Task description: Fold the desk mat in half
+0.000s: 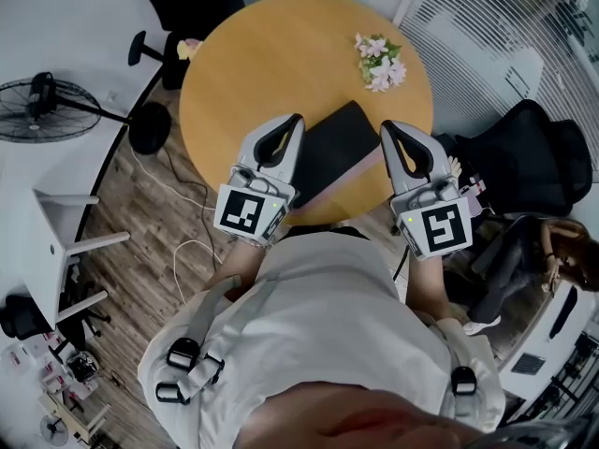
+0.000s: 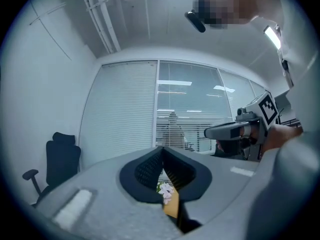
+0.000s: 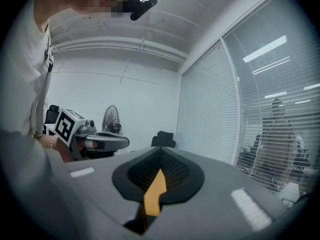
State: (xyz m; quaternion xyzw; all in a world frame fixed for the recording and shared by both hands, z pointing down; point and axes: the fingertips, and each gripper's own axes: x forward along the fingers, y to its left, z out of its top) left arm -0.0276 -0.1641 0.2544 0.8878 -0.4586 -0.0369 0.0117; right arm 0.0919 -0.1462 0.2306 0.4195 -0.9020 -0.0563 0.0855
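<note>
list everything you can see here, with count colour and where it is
table: 1, round, yellow wood, centre
mat: 1, dark with a pink edge, at the table's near edge, between the claws
flowers: 1 bunch, pink and white, on the table's far right
fan: 1, black, on the floor at left
grille: 1, white, upper right
chairs: at least 2, black, right of the table and beyond its far left
cable: 1, white, on the floor at left
shirt: 1, white, on the person
left claw: 1, grey, shut, empty
right claw: 1, grey, shut, empty
</note>
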